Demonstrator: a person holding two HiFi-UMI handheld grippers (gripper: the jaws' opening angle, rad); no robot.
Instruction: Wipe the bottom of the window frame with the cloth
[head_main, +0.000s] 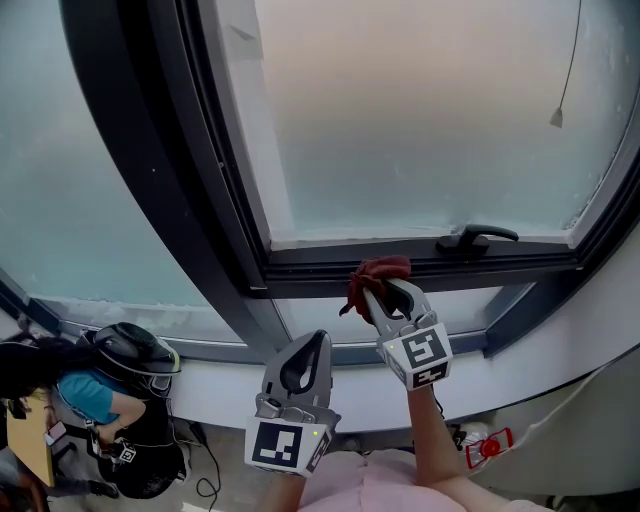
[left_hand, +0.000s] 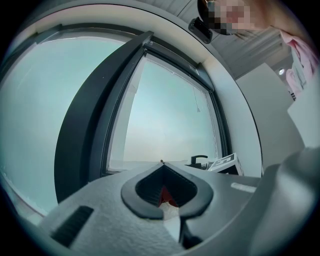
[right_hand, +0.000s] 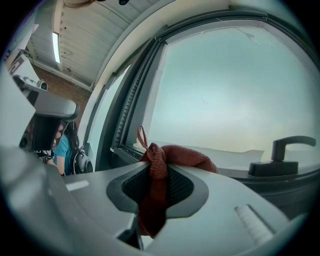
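A red cloth (head_main: 374, 277) is bunched at the tips of my right gripper (head_main: 384, 292), which is shut on it. The cloth touches or hangs just in front of the dark bottom rail of the window frame (head_main: 330, 262), left of the black handle (head_main: 478, 238). In the right gripper view the cloth (right_hand: 170, 156) spills over the closed jaws, with the rail (right_hand: 126, 151) and the handle (right_hand: 281, 156) beyond. My left gripper (head_main: 321, 338) is lower and nearer, over the white sill (head_main: 215, 385). It is shut and holds nothing; its closed tips (left_hand: 161, 163) point at the glass.
A thick dark mullion (head_main: 170, 160) slants down the window's left side. A blind cord with a pull (head_main: 557, 116) hangs at the upper right. Below left, a person in a teal shirt (head_main: 88, 395) sits beside a dark bag (head_main: 133, 356). A small red object (head_main: 490, 446) lies on the floor.
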